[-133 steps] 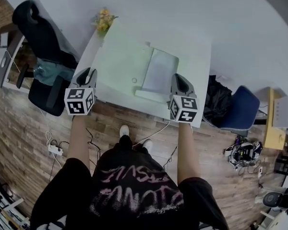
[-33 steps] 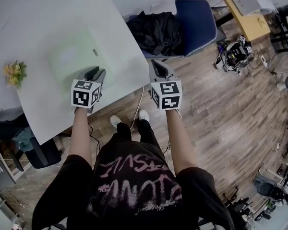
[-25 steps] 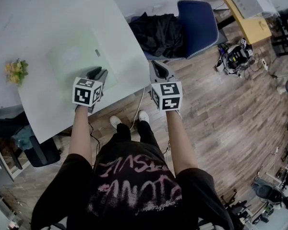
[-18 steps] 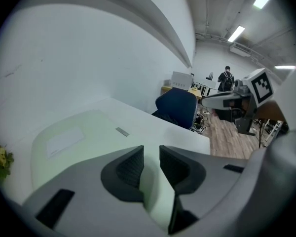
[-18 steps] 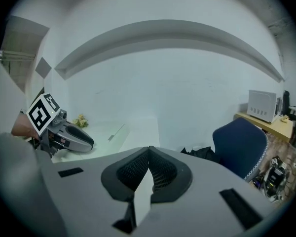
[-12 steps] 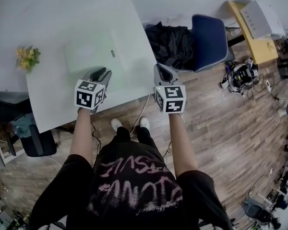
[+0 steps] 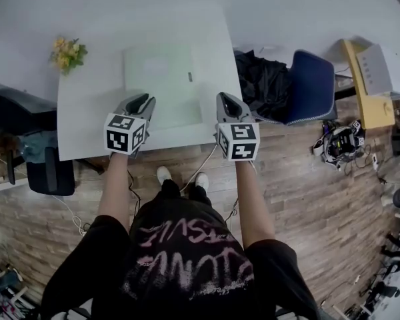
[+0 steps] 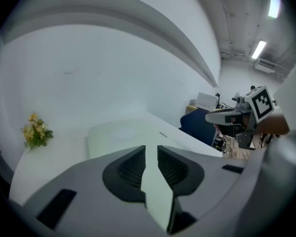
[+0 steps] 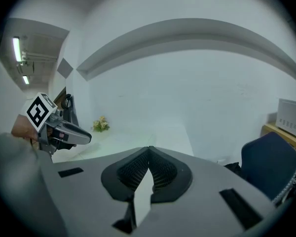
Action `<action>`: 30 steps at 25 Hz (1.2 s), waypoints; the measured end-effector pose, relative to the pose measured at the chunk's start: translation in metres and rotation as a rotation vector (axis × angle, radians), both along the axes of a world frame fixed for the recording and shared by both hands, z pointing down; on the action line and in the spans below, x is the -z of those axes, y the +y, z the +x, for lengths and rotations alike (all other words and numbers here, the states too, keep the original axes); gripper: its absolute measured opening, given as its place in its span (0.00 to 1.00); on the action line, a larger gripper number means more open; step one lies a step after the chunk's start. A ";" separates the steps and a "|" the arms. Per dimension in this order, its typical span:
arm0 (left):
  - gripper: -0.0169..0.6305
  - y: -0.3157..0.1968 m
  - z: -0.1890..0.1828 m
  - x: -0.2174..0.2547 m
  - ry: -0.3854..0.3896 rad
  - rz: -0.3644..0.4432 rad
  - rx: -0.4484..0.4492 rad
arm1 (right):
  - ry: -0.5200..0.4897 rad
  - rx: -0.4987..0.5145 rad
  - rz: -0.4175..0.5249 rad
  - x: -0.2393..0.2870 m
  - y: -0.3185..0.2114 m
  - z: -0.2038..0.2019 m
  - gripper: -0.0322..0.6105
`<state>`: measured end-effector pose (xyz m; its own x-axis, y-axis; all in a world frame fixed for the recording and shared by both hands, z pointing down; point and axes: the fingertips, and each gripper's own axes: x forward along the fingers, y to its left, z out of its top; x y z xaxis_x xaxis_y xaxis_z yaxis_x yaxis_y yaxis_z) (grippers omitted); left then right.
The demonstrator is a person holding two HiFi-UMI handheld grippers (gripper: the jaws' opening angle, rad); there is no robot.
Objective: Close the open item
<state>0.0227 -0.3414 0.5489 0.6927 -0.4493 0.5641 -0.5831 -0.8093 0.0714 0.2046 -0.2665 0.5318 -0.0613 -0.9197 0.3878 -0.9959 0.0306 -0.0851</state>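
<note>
Left gripper [image 7: 141, 100] jaws, lately closing, are held narrowly apart on nothing; right gripper [image 7: 225, 99] jaws are pressed together, empty. Just beyond both, the pale green item [image 7: 161, 85] is laid flat, lid down, on the white table [image 7: 87, 135], so no grip seems needed.

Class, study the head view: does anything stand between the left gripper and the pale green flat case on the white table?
Nothing visible does. The left gripper hovers over the near left corner of the pale green case. Its jaws are empty and have just closed partway. The flowers sit well off to the left.
</note>
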 end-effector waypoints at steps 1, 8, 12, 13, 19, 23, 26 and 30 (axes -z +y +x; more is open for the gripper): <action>0.14 -0.002 -0.009 0.003 0.006 0.009 0.021 | 0.000 0.015 0.005 0.002 -0.004 -0.007 0.07; 0.09 -0.006 -0.070 0.026 0.035 0.084 0.160 | 0.002 0.118 0.044 0.018 -0.027 -0.053 0.07; 0.05 -0.005 -0.097 0.043 0.049 0.128 0.221 | 0.002 0.153 0.067 0.029 -0.034 -0.073 0.07; 0.05 -0.005 -0.103 0.047 0.054 0.140 0.233 | 0.004 0.160 0.072 0.032 -0.035 -0.076 0.07; 0.03 -0.003 -0.126 0.069 0.082 0.195 0.284 | 0.014 0.185 0.108 0.050 -0.039 -0.092 0.07; 0.03 -0.003 -0.134 0.086 0.100 0.235 0.304 | 0.025 0.195 0.135 0.064 -0.041 -0.096 0.07; 0.03 -0.005 -0.138 0.104 0.120 0.276 0.313 | 0.033 0.195 0.158 0.077 -0.043 -0.097 0.07; 0.03 -0.007 -0.142 0.126 0.137 0.329 0.322 | 0.045 0.196 0.192 0.095 -0.047 -0.097 0.07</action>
<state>-0.1193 -0.3486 0.4227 0.5472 -0.7924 0.2697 -0.8107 -0.5818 -0.0648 0.1074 -0.3137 0.4371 -0.2319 -0.9490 0.2136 -0.9721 0.2342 -0.0148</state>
